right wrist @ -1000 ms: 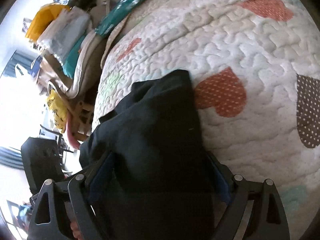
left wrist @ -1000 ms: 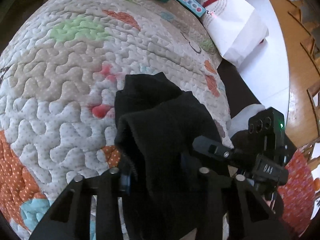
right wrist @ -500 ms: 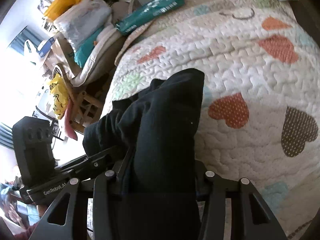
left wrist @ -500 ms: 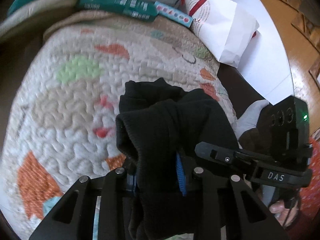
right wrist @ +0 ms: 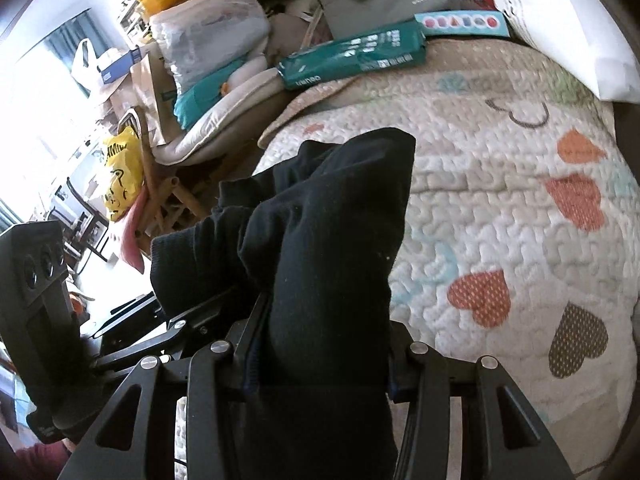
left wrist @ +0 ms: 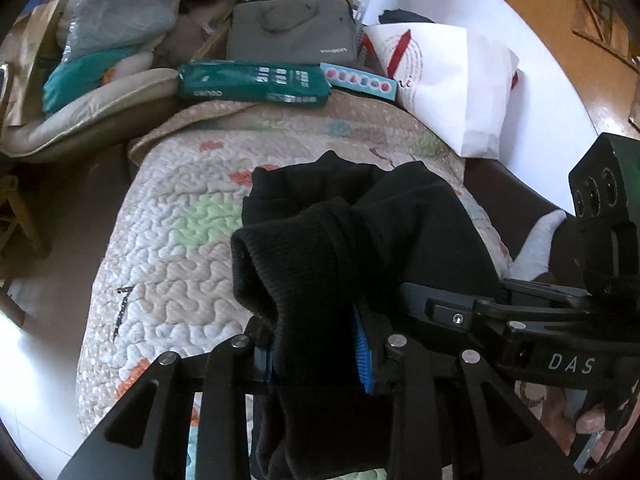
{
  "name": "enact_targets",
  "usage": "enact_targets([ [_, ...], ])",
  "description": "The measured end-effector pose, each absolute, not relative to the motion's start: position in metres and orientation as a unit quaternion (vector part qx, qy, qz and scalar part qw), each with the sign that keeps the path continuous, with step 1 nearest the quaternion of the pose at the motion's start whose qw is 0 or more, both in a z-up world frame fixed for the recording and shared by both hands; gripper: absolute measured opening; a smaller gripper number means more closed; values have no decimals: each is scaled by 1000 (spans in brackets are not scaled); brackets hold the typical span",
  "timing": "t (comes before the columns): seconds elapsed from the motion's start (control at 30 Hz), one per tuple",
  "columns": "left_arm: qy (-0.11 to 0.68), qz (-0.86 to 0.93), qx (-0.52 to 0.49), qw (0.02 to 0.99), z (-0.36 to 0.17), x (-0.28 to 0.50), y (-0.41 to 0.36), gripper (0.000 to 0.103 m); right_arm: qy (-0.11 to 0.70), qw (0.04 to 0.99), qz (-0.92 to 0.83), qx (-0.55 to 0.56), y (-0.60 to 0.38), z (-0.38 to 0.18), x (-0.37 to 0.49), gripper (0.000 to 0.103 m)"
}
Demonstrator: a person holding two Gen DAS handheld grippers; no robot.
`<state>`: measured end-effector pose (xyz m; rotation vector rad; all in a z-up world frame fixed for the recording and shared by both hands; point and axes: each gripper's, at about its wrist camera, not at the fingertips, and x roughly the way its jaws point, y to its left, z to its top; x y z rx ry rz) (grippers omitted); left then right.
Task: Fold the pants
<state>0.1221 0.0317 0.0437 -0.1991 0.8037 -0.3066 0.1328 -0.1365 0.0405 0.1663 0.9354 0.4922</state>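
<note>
two grippers hold the same bunch of black pants [left wrist: 360, 240] above a quilted blanket [left wrist: 168, 264] patterned with hearts. the left gripper [left wrist: 316, 352] has its blue-padded fingers [left wrist: 362, 352] pressed onto a ribbed fold of the cloth, with the fabric filling the narrow gap between the pads. the right gripper [right wrist: 320, 360] pinches a thicker roll of the same garment, and the fabric spills out past its fingertips toward the far side of the quilt.

compared with the frames a second earlier, the right jaws have just been closing: they stood wide around the fabric and now bear on it from both sides. the left jaws narrowed only slightly and were already on the cloth. in both wrist views the quilt now looks farther away and more of the clutter at its far edge is visible, namely a green package [left wrist: 252, 86], a grey laptop bag [left wrist: 292, 32] and a white paper bag [left wrist: 452, 84]. this indicates that both hands have lifted, taking the pants with them.

for the task this reads as the end of the pick-up step: both ends of a fold line appear secured and the garment hangs between the two tools, which sit close beside each other. the next step is probably to carry the held edge over and lay it flat. the cloth is bunched rather than smooth, so the fold may come out uneven unless it is shaken or stretched first.
</note>
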Motion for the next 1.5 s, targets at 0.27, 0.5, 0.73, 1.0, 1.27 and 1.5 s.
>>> enact_targets([
  [0.27, 385, -125, -100, 909, 47, 135, 35, 29, 430, 868, 241, 61, -123, 46, 143, 50],
  [0.5, 399, -114, -95, 905, 40, 162, 28, 29, 429, 867, 242, 77, -127, 37, 165, 50],
  [0.73, 402, -120, -79, 904, 37, 187, 6, 29, 428, 868, 227, 110, -147, 27, 185, 49],
  [1.0, 410, -129, -74, 900, 31, 211, -15, 29, 425, 872, 216, 110, -166, 23, 204, 49],
  [1.27, 427, -132, -75, 892, 15, 232, -26, 29, 436, 868, 205, 119, -181, 10, 224, 49],
  [1.5, 440, -131, -75, 885, 2, 241, -29, 29, 450, 860, 202, 129, -187, -6, 236, 49],
])
